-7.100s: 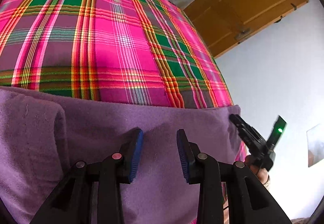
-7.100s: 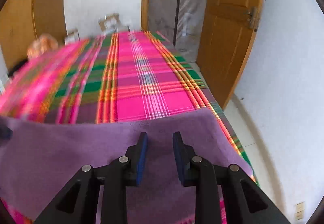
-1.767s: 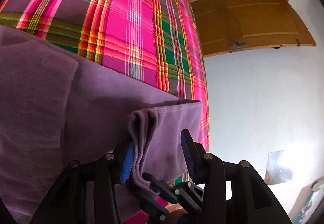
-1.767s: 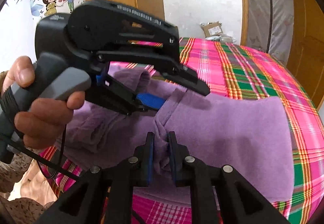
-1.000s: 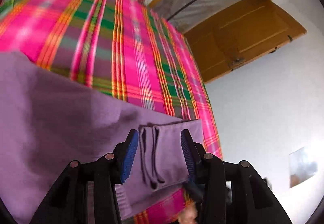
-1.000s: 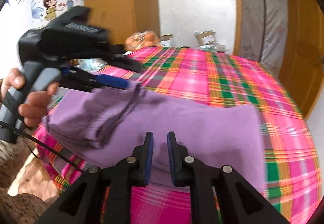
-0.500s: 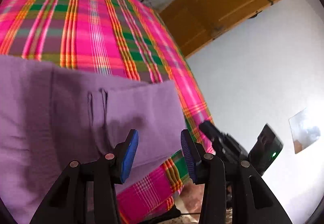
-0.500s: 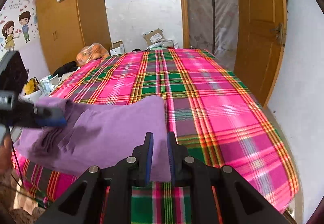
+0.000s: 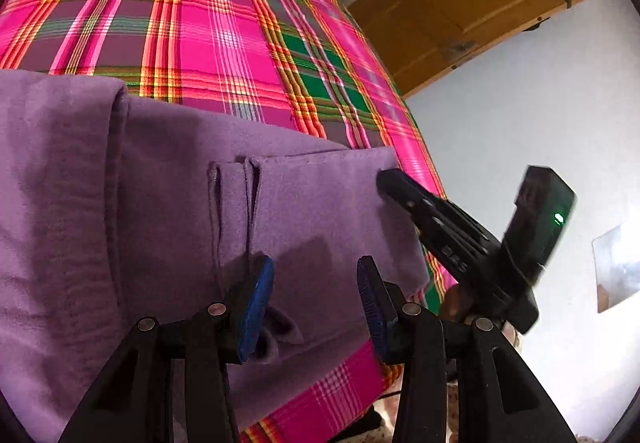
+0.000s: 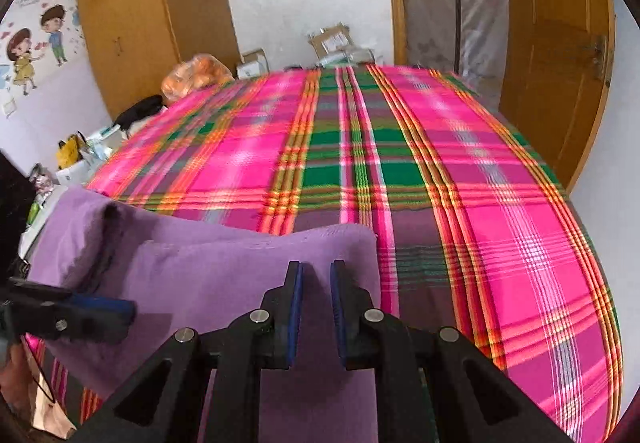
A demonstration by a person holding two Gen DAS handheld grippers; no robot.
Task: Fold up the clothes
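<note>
The garment (image 9: 168,203) is plain purple. The bedspread (image 10: 440,171) under it is plaid: hot pink crossed with green blocks and orange, yellow and white stripes. Both grippers are black with blue pads (image 9: 256,295) (the right one shows a green light). Doors (image 10: 560,43) are orange-brown wood.

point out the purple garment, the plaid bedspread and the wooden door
purple garment (image 9: 320,211): left wrist view, flat top layer
plaid bedspread (image 10: 500,203): right wrist view, bare pink check
wooden door (image 10: 560,55): right wrist view, middle panel
</note>
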